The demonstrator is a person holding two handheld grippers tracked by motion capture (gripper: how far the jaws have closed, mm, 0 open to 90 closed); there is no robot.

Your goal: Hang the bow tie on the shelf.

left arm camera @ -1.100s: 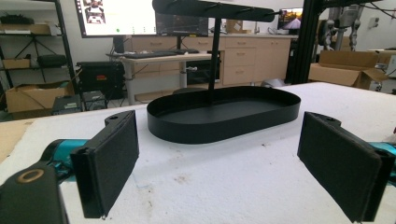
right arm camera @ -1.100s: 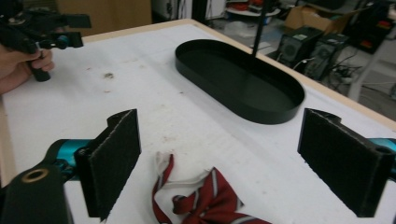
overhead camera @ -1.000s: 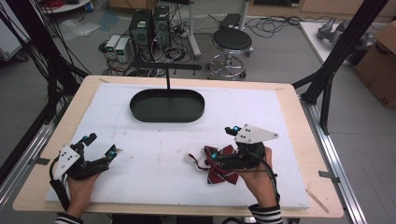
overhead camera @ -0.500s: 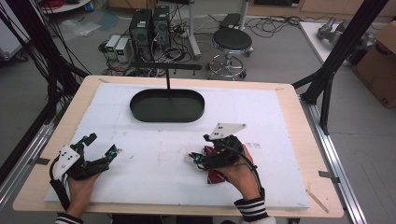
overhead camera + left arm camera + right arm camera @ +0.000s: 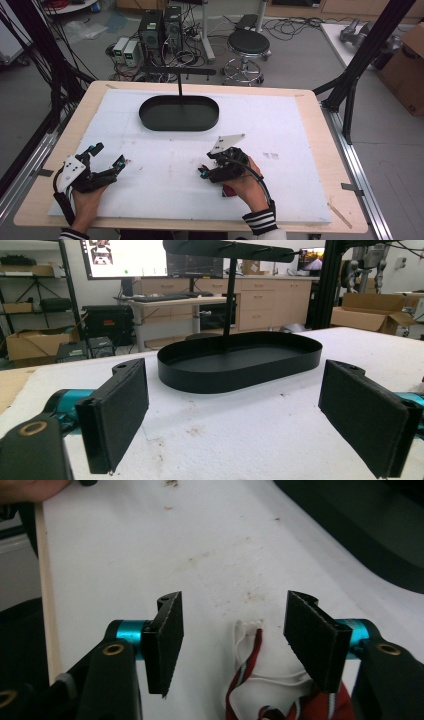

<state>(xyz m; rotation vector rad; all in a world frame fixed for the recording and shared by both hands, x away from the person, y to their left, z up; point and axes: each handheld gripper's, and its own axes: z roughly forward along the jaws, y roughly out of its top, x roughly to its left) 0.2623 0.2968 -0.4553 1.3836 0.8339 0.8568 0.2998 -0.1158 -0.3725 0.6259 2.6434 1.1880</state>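
Two grippers are seen on the white foam tabletop (image 5: 300,150). The right gripper (image 5: 232,630) has its jaws half apart, just closing, around the red-and-white cloth pouch (image 5: 280,700), untouched. The left gripper (image 5: 235,410), at 8 o'clock, is wide open over bare foam.

A red cloth (image 5: 320,705) with white cords and red-white-navy striped trim lies on the stained white mat (image 5: 300,130) of the pale wooden bench (image 5: 320,105), near a black oval tray (image 5: 179,114).
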